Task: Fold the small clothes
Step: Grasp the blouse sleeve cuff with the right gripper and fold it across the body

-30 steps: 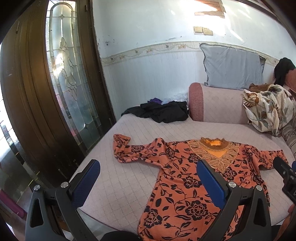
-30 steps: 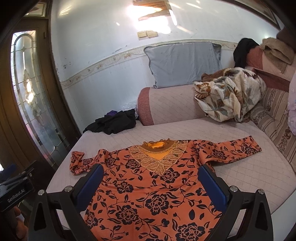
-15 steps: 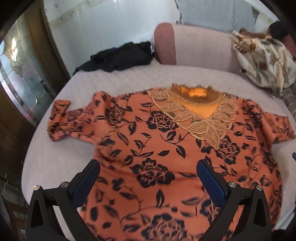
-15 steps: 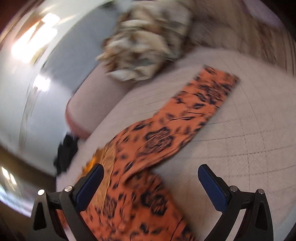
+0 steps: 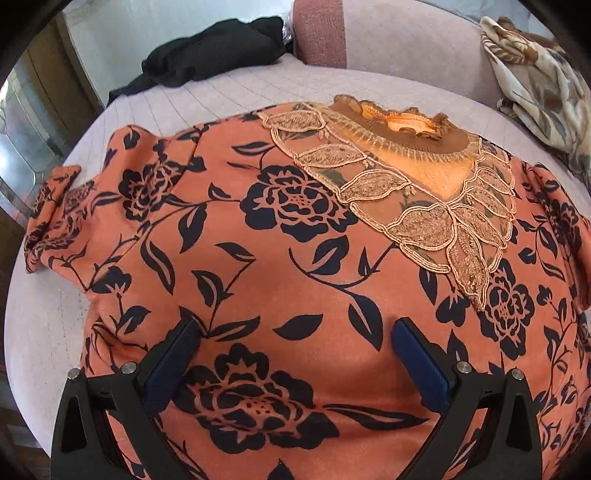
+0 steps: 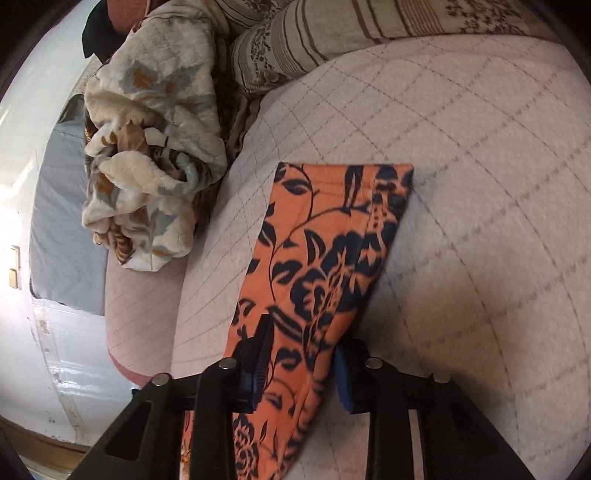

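Note:
An orange top (image 5: 295, 240) with black flowers and a lace neckline (image 5: 406, 184) lies spread flat on the quilted bed (image 5: 44, 332). My left gripper (image 5: 295, 350) hovers low over the top's chest, wide open, its blue pads apart above the cloth with nothing pinched. In the right wrist view the top's right sleeve (image 6: 325, 240) stretches away across the bed cover (image 6: 480, 184). My right gripper (image 6: 301, 365) is rolled on its side and its jaws are closing on the sleeve, which runs between both pads and bunches up there.
Black clothes (image 5: 214, 51) lie at the bed's far left corner. A pink bolster (image 5: 369, 33) runs along the far side. A floral blanket (image 6: 147, 147) is heaped beside the sleeve end, with striped cushions (image 6: 332, 33) behind it. A grey pillow (image 6: 62, 221) leans on the wall.
My left gripper dropped and tilted down close over the top's chest, still open. My right gripper swung out to the right sleeve, rolled sideways and closed its jaws around it.

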A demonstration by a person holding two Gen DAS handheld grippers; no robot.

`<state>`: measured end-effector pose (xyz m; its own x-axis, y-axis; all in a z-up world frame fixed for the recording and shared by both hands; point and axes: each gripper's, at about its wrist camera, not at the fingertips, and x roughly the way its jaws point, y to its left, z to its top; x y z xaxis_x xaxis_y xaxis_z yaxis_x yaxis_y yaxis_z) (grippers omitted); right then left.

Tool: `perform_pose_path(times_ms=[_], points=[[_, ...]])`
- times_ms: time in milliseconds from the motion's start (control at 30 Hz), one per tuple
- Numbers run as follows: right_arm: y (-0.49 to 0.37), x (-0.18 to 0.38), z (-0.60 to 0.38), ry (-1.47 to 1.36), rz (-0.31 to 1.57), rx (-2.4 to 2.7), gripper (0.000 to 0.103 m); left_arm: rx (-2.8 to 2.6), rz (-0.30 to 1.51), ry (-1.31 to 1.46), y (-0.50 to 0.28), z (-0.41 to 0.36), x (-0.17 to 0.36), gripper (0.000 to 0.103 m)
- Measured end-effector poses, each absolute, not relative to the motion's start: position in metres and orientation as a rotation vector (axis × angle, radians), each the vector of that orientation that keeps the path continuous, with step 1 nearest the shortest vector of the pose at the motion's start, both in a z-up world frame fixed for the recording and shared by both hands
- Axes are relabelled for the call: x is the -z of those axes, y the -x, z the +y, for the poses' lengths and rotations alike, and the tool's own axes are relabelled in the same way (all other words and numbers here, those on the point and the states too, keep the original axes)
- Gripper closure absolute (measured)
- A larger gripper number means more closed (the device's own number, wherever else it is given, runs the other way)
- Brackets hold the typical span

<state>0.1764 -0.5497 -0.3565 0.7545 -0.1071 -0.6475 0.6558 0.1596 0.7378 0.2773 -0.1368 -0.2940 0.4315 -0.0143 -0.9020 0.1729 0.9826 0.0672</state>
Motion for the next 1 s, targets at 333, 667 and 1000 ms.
perform_pose_path(times_ms=[333, 667, 1000], points=[[-0.194, 0.298, -0.513, -1.197, 0.347, 0.473, 0.097, 0.151, 1.117, -0.160, -0.274, -0.134, 0.293, 0.000], [-0.257, 0.196, -0.347, -1.024, 0.340, -0.054, 0.097, -0.153, 0.922, -0.080, -0.267, -0.039, 0.229, 0.000], [-0.359, 0.268, -0.169, -0.887, 0.770, -0.360, 0.079, -0.295, 0.921, -0.001, -0.290, 0.019, 0.222, 0.000]])
